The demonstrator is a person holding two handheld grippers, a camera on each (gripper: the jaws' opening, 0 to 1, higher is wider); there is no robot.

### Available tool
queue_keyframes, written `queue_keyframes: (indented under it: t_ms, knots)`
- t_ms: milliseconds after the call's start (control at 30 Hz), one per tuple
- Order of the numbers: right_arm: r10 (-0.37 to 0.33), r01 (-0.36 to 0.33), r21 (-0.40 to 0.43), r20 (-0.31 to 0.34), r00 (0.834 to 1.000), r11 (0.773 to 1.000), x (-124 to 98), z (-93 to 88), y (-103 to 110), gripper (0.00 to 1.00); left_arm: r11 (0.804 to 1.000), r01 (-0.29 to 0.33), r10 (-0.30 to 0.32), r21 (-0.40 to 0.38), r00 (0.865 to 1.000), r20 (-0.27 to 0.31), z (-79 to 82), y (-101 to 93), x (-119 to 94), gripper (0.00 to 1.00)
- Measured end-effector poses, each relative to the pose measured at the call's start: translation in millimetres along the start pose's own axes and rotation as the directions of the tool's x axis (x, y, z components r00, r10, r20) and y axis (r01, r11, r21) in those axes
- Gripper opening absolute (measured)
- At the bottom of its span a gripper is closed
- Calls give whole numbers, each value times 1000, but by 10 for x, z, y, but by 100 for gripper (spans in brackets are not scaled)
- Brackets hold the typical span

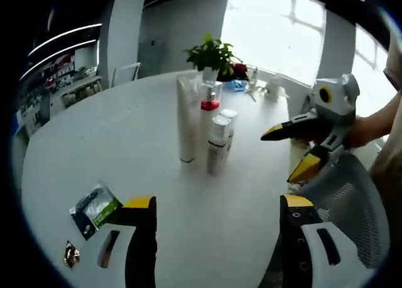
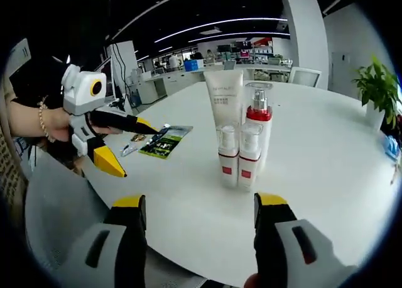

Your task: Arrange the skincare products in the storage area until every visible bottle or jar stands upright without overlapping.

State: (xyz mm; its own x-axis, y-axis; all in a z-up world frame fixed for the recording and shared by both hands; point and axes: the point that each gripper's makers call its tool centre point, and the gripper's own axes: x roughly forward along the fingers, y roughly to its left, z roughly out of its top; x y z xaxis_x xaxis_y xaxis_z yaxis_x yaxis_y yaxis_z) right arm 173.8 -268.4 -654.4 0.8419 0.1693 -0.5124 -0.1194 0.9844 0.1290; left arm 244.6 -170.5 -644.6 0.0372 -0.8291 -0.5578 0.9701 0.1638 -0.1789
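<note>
Several skincare products stand upright in a tight cluster on the white round table (image 1: 125,131): a tall white tube (image 1: 186,118) (image 2: 224,99), a clear pump bottle with a red collar (image 1: 209,115) (image 2: 259,121), and two small white bottles (image 1: 219,143) (image 2: 227,157) with red labels, the second one (image 2: 249,159) beside the first. My left gripper (image 1: 218,203) (image 2: 138,151) is open, short of the cluster, with nothing between its jaws. My right gripper (image 2: 200,201) (image 1: 279,157) is open too, on the opposite side of the cluster, holding nothing.
A green and dark sachet (image 1: 95,209) (image 2: 164,141) lies flat near the table edge, with a small gold wrapper (image 1: 71,254) beside it. A potted plant (image 1: 212,55) (image 2: 377,80) and small items stand at the far side. A grey mesh chair (image 1: 352,193) (image 2: 56,219) sits by the table edge.
</note>
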Motion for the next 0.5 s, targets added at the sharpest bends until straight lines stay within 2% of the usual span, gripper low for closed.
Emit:
queue_keyframes:
  t_ms: [233,367,500]
  knots:
    - [16,-16,-9,9,1000,1000,31,56,64,70,991,-55,55,-120,998,2,-193,5,-299,88]
    - [38,-37,-17,11,999,999,56,75,148,70,970,-83,98,-229,994,52,-219,8,-486,96]
    - [57,-57,-21,10,998,998,75,77,229,70,958,-115,135,-262,989,60,-291,19,-645,97]
